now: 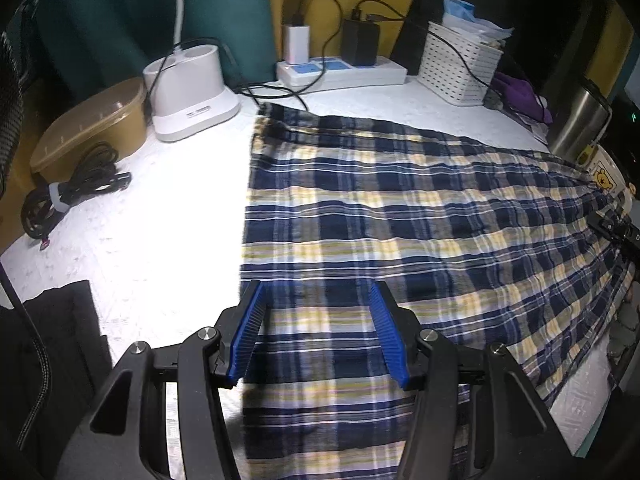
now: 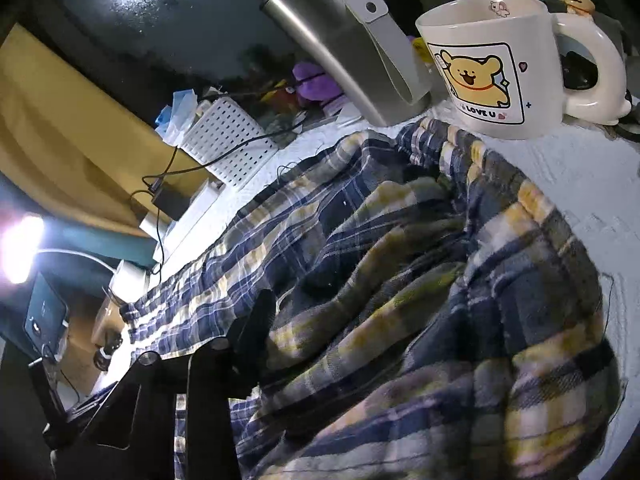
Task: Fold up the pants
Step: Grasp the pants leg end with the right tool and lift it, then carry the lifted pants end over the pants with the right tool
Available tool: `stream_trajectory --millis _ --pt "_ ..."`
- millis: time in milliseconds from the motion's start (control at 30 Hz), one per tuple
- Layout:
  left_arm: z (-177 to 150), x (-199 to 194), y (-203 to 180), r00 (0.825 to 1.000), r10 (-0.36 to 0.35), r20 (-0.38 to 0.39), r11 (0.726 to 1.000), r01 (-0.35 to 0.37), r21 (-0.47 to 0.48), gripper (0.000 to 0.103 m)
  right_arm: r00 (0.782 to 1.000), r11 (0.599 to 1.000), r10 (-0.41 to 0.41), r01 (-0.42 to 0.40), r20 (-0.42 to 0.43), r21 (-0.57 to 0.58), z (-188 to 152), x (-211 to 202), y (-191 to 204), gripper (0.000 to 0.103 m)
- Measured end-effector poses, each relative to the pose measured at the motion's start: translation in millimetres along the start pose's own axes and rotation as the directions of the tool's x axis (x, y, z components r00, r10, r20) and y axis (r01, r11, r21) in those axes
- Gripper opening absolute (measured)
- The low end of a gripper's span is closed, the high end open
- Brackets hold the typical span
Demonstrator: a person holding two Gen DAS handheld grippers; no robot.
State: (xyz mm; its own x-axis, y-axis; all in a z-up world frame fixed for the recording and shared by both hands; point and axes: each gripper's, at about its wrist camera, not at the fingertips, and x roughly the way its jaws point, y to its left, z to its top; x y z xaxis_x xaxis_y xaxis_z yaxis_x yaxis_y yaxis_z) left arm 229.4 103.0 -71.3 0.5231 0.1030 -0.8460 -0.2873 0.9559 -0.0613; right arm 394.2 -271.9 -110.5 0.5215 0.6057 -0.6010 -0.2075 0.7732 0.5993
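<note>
The plaid pants (image 1: 400,208) lie spread on the table (image 1: 160,208). The left claw (image 1: 320,332) hovers half-open and empty; the right claw (image 2: 304,344) pinches bunched cloth beside the bear mug (image 2: 492,68), which a pull might topple.

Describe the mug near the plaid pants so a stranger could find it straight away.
Start at the plaid pants spread over the white table. At their bunched far end, beside the tall steel flask, stands the mug. It is the only white cup there, printed with a yellow cartoon bear and "LOVE U", with a small figure on its handle.
</note>
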Motion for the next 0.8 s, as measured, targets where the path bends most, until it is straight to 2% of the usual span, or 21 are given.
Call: stream_trajectory --millis 100,200,433,800 --pt "-0.9 0.3 6.1 1.000 0.007 -0.001 1.000 -0.007 -0.013 0.054 1.000 1.000 0.006 -0.006 -0.008 -0.001 -1.6 1.1 1.0 0.014" --pt "-2.1 -0.8 7.8 1.000 0.004 0.001 1.000 -0.004 -0.019 0.054 1.000 1.000 0.010 -0.010 0.015 -0.015 -2.3 -6.4 3.7 0.010" --pt "-7.5 -10.6 3.3 1.000 -0.016 0.017 1.000 0.016 0.002 0.054 0.998 0.999 -0.015 0.018 0.059 -0.042 -4.4 -30.4 3.3 0.008" --pt "-24.4 -32.7 2.7 0.998 -0.051 0.041 0.998 0.049 0.033 0.054 0.991 0.997 -0.063 0.067 0.118 -0.024 -11.9 -76.0 -19.7 0.008"
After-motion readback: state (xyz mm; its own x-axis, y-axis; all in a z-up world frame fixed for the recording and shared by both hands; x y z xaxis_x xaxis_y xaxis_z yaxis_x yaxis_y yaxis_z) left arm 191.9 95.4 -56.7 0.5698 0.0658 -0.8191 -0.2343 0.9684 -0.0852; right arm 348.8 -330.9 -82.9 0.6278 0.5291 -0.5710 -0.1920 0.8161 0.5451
